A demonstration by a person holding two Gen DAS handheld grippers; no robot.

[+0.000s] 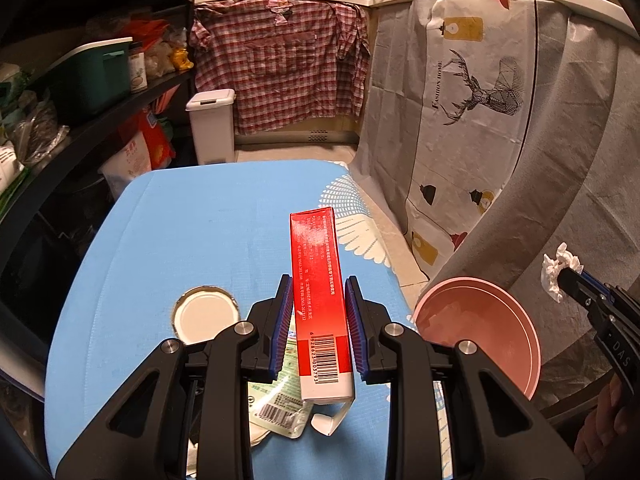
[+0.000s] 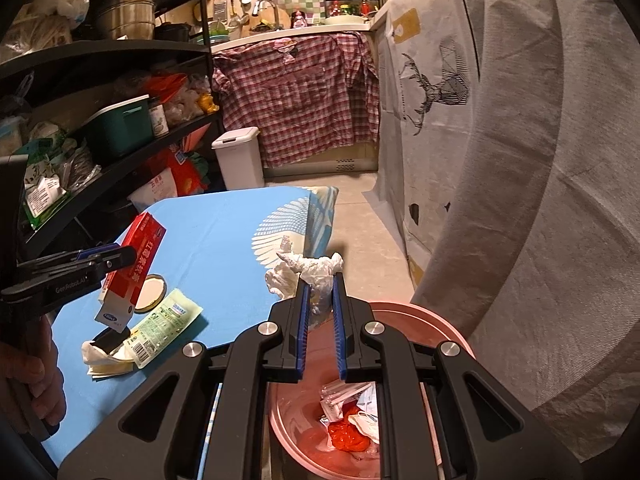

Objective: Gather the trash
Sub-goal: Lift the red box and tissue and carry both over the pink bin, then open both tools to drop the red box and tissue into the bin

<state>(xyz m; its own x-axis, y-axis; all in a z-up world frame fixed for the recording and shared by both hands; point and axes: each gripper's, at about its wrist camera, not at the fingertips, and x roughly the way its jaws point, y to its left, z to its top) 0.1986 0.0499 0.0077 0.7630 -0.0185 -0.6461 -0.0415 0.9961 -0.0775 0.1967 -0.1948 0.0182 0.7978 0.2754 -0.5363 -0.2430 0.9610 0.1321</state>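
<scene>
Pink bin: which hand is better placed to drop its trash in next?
Right, probably. The right gripper holds the crumpled tissue almost over the pink bin; the left gripper holds the red box above the table.

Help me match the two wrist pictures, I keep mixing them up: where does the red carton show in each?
Left wrist view: the red carton stands centre frame, clamped between the blue pads of the left hand-held gripper, above the blue table.
Right wrist view: the carton is at the left edge, tilted, held above the table.
Shared landmark: the white lidded bin beyond the table.
</scene>
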